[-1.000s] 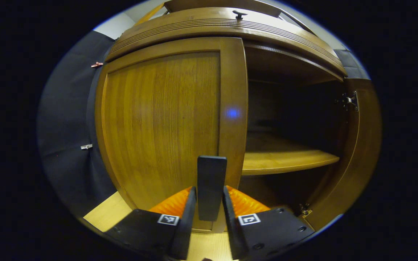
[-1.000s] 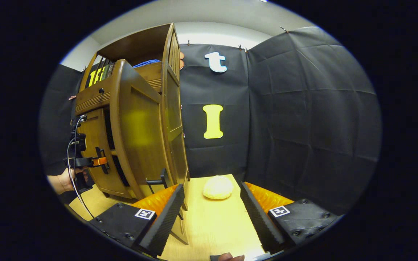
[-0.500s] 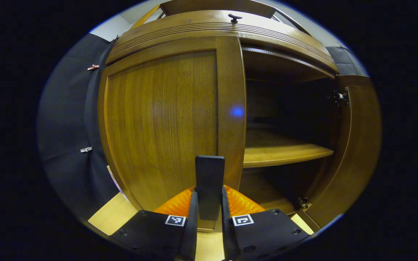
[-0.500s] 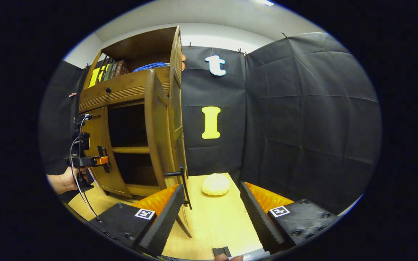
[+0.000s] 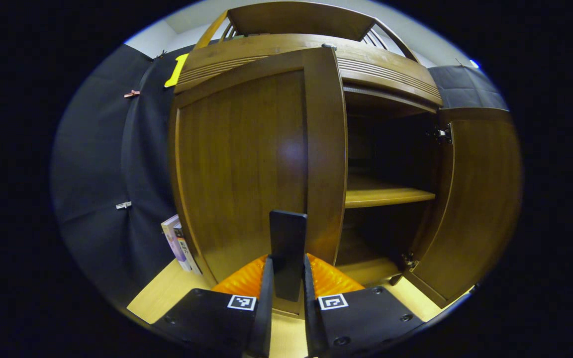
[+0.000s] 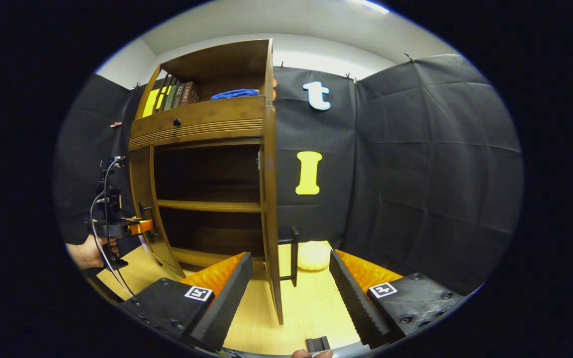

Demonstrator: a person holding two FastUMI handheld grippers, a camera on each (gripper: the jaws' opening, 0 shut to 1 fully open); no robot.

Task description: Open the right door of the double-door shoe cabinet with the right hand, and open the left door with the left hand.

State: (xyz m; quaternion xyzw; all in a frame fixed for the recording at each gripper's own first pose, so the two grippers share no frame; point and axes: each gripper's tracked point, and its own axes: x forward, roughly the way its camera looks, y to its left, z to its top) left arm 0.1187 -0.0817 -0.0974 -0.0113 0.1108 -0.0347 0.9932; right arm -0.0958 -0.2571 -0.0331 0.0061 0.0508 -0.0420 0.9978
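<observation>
You are clamping your left claw [image 5: 286, 278] on the dark upright handle [image 5: 287, 251] of the left door [image 5: 246, 164], both fingers pressing its sides low in the middle of the left gripper view; that grip is what lets you swing the door on its hinges, and the door is standing slightly ajar, its free edge proud of the cabinet [image 5: 381, 69] front. In my judgement this is the second half of the job, with the pull only just begun. Your right claw [image 6: 291, 283] is hanging with its fingers wide apart and gripping nothing, at the bottom of the right gripper view, near the right door [image 6: 270, 209], which is standing fully swung out and edge-on in the middle of that frame, its own handle [image 6: 294, 256] sticking out to the right, apart from the claw. The same door is showing at the right side of the left gripper view, hinges visible along its inner edge. Inside the opened half, a shelf [image 6: 209, 205] is dividing the dark interior; I am seeing nothing on it or below it, though the depths are too dark to be sure. Up top, the open compartment is holding a row of books [image 6: 172, 97] and something blue [image 6: 234, 93]. A pale round object [image 6: 314, 254] is sitting on the worktop [image 6: 296, 308] just beyond the right door.
</observation>
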